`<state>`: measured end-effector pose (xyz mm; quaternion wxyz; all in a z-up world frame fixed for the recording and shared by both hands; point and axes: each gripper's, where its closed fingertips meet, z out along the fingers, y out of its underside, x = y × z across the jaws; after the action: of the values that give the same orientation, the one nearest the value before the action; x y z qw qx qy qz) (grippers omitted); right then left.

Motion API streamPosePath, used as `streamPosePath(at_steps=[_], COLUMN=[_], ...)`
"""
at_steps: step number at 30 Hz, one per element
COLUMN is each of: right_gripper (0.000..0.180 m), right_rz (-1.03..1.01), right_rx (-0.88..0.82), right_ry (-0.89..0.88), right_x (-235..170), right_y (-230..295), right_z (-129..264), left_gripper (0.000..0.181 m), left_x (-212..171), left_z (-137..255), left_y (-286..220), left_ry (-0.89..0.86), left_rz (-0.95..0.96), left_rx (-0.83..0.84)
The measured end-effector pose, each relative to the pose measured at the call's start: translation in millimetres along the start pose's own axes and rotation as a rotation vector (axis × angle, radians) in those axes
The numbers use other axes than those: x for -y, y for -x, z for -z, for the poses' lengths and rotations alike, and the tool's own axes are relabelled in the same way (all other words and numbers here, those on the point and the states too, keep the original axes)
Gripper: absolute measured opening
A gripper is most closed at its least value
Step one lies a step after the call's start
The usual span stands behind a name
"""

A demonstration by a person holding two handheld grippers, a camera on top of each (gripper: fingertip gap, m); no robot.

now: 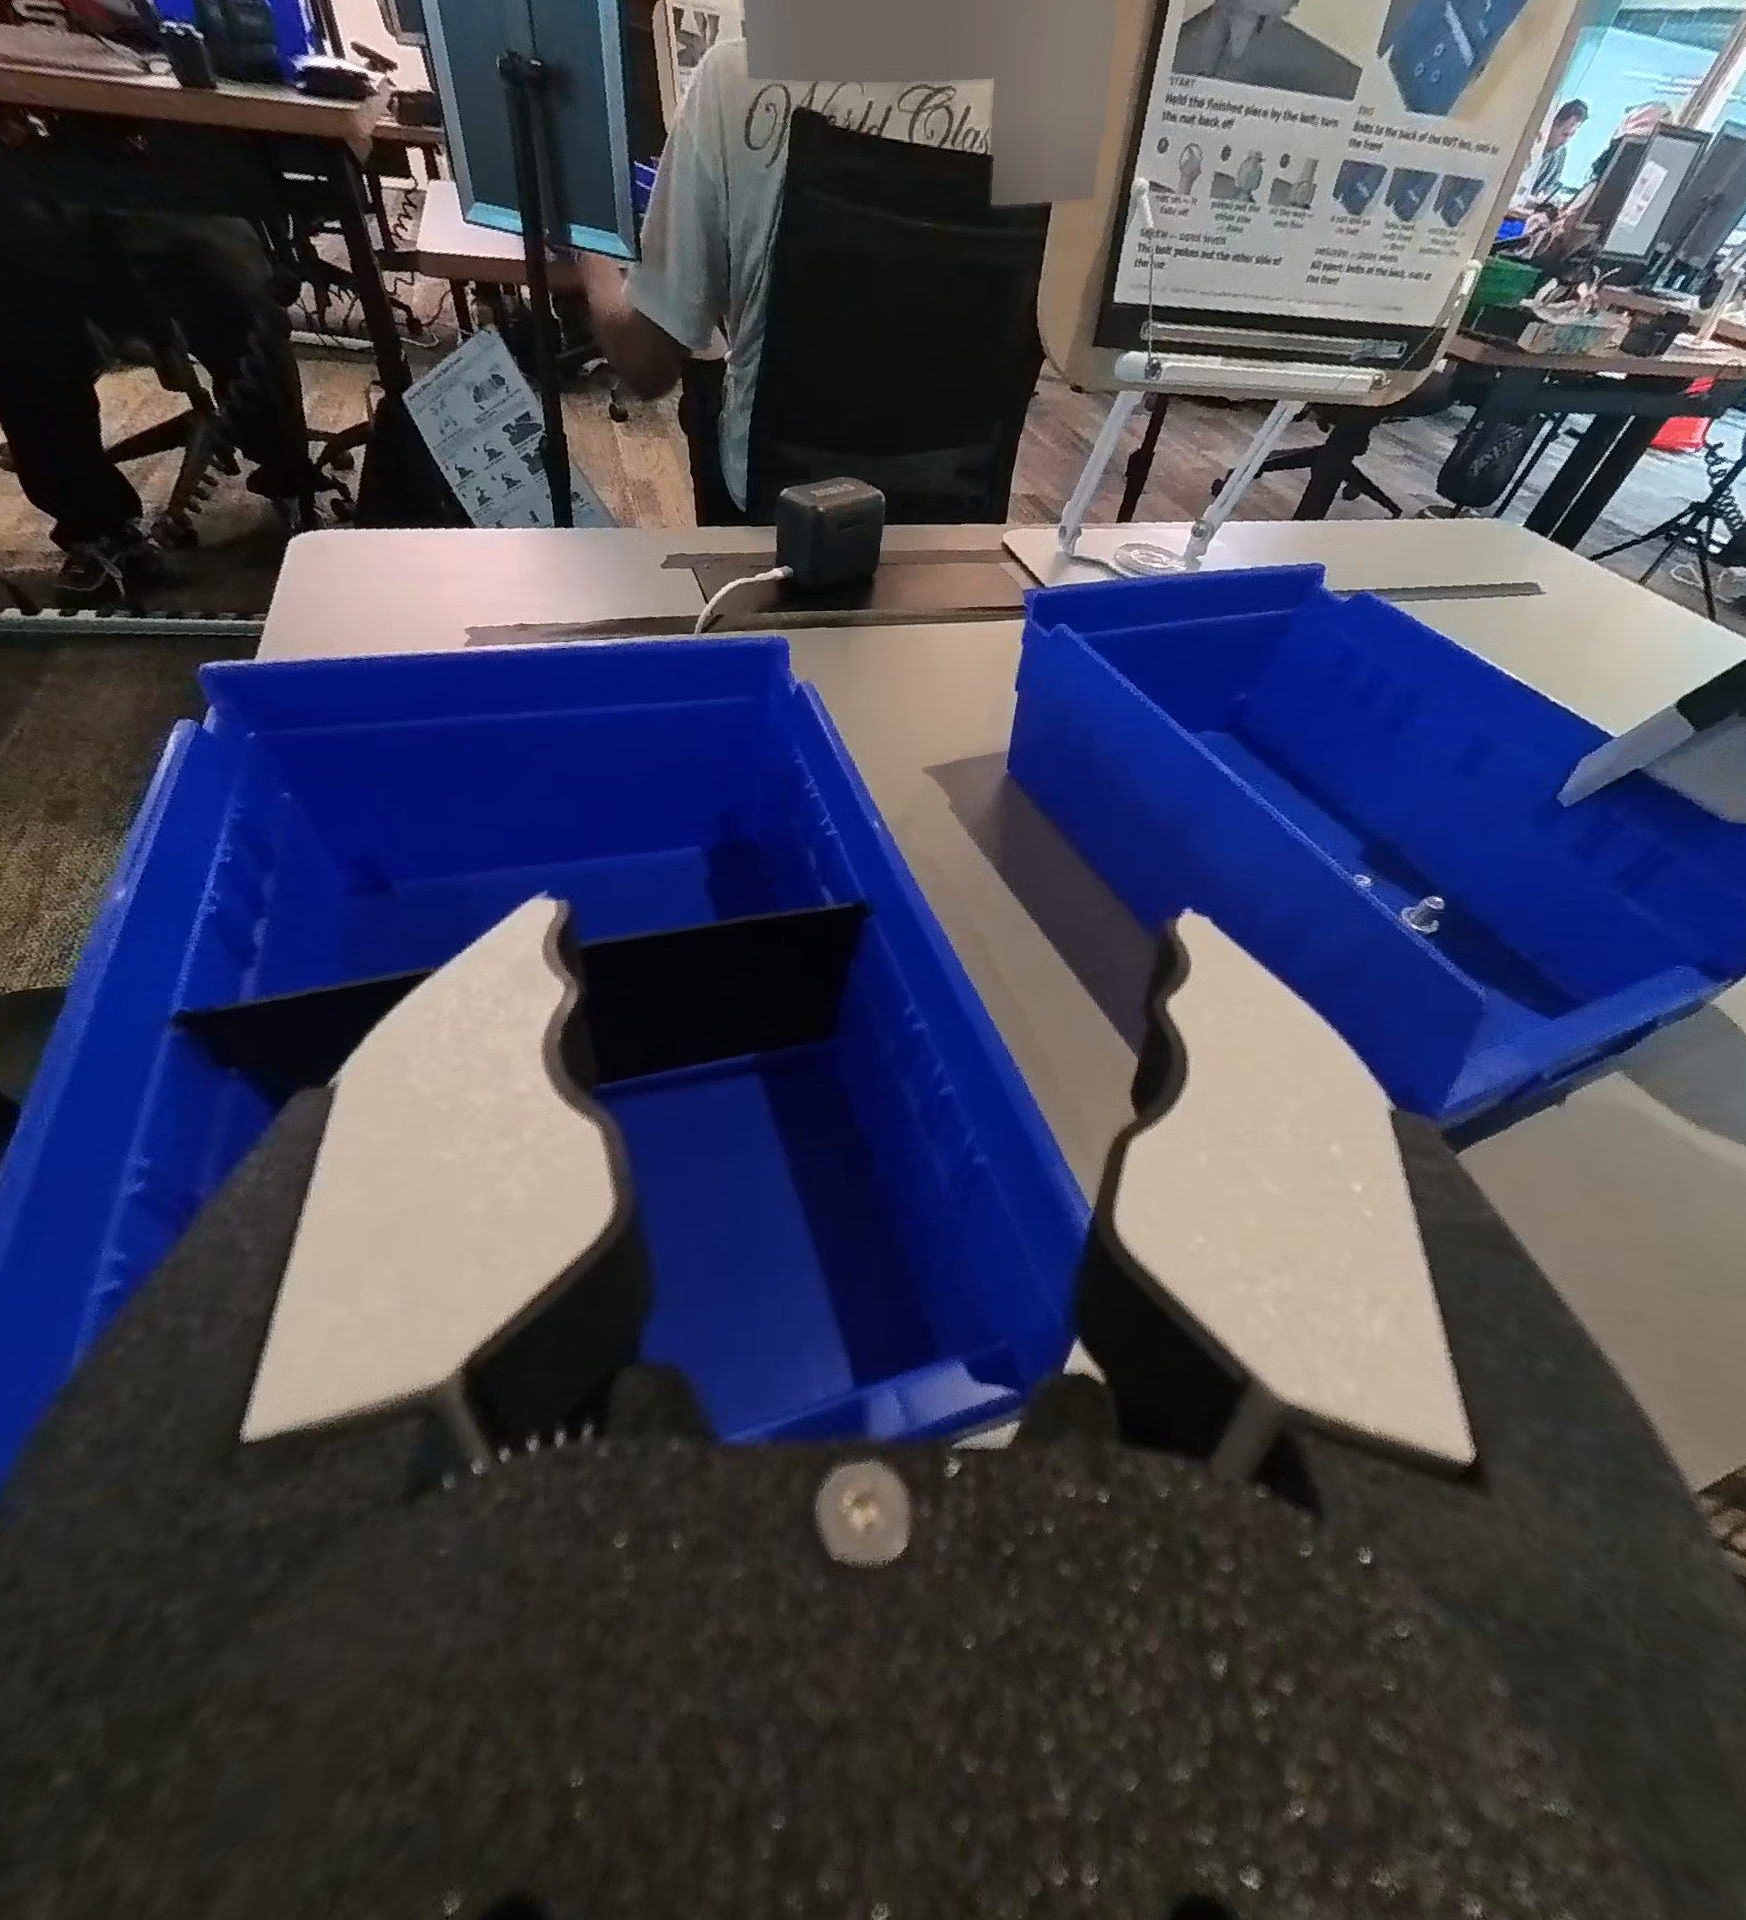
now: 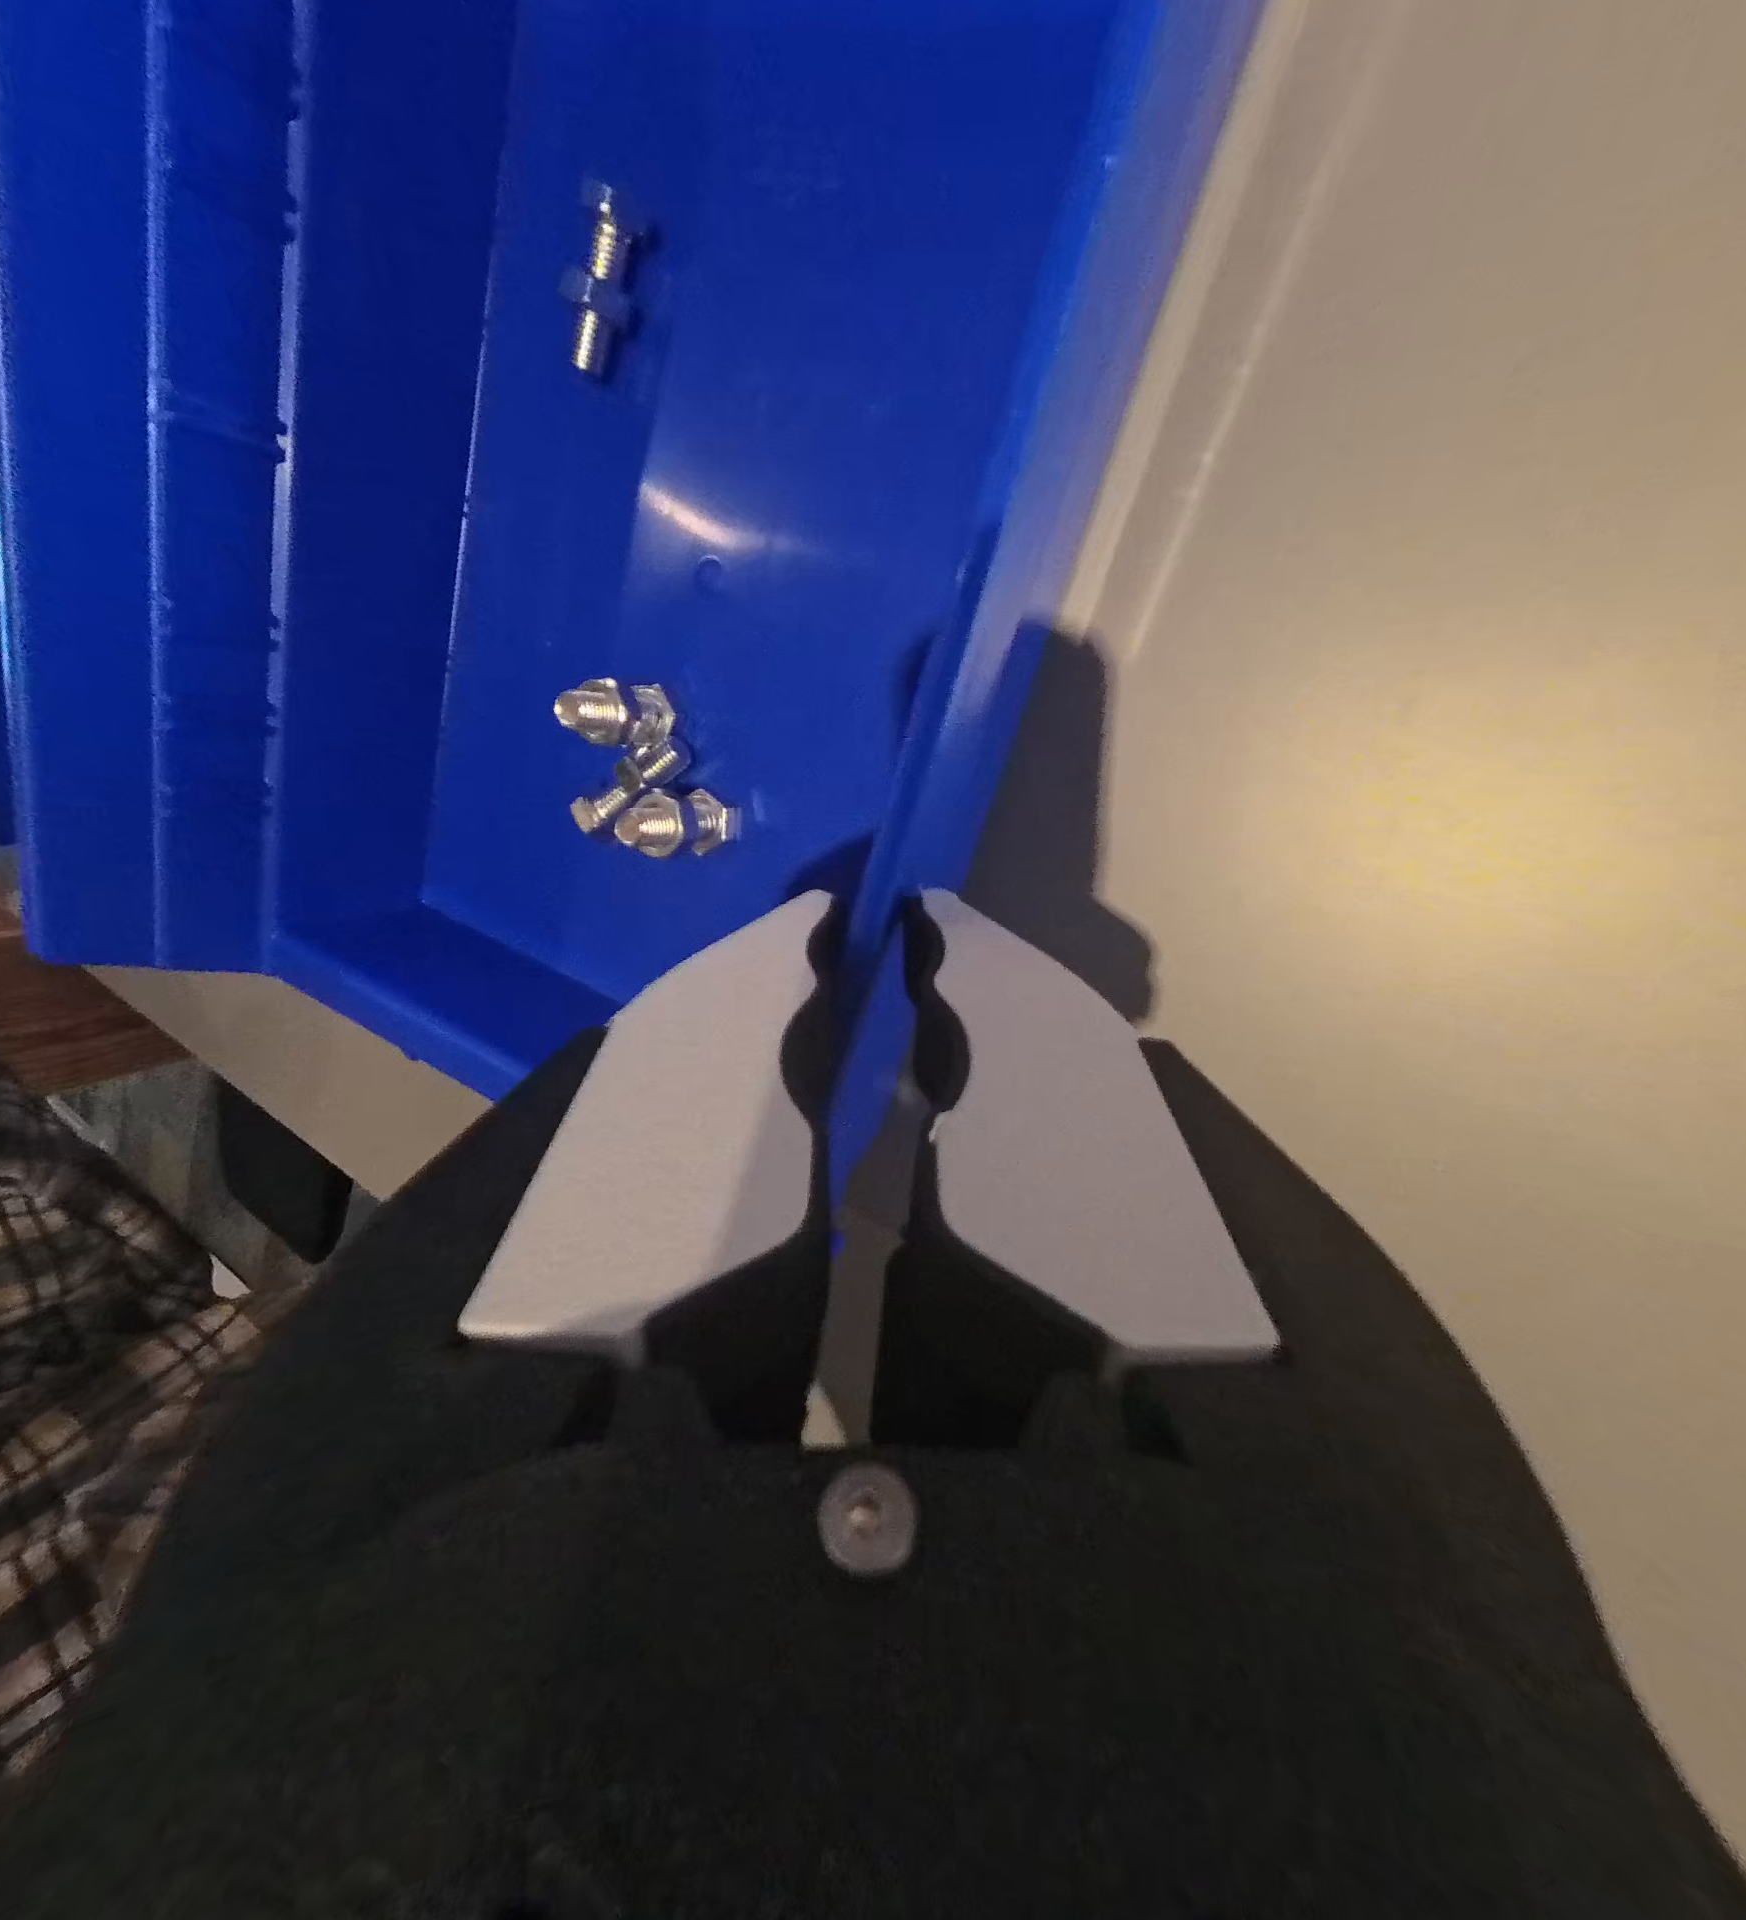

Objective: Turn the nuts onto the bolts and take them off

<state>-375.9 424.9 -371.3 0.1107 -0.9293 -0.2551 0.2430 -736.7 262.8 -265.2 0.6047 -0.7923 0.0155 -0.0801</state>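
Observation:
My right gripper (image 2: 874, 914) is shut on the side wall of the right blue bin (image 2: 796, 520), gripping its rim. Inside that bin lie a single bolt with a nut on it (image 2: 599, 281) and a small pile of silver bolts with nuts (image 2: 645, 774). In the left wrist view the same bin (image 1: 1212, 707) sits at the right, with the right gripper (image 1: 1669, 758) at its far wall and a bolt (image 1: 1420, 914) on its floor. My left gripper (image 1: 864, 935) is open and empty, hovering over the left blue bin (image 1: 495, 707) with its black divider (image 1: 723, 987).
Both bins stand on a grey table (image 1: 952, 831). At the table's back are a small black cube with a white cable (image 1: 830, 535) and an instruction board on a stand (image 1: 1295, 197). A seated person (image 1: 723, 208) and office chairs are beyond. The left gripper's tips are roughly 40 cm from the right gripper's.

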Motion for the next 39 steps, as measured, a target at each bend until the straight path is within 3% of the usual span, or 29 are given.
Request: streamPosePath(at_steps=[15,23,27,33,39], right_gripper=[0.014,0.058,0.079,0.08,0.075], right_rz=[-0.001,0.122,0.228,0.269,0.273], right_rx=[0.048,0.243,0.321,0.271,0.242], right_ry=[-0.015,-0.301,-0.486,-0.679,-0.698], right_x=[0.4,27.3,18.6,-15.2,-46.9], right_y=[1.9,6.3,-4.8,-43.1,-66.4], right_z=[0.7,58.9,88.9,112.9,122.3], left_gripper=[0.103,0.107,0.108,0.108,0.107], left_x=[-2.5,12.0,20.9,-9.5,-44.5], left_z=[-0.7,8.4,12.4,7.2,5.9], left_y=[-1.7,24.4,69.0,141.6,173.9], left_ry=[0.005,0.054,0.157,0.458,0.698], left_rz=[0.001,-0.034,-0.061,-0.02,0.094], left_rx=[-0.002,0.083,0.212,0.387,0.442])
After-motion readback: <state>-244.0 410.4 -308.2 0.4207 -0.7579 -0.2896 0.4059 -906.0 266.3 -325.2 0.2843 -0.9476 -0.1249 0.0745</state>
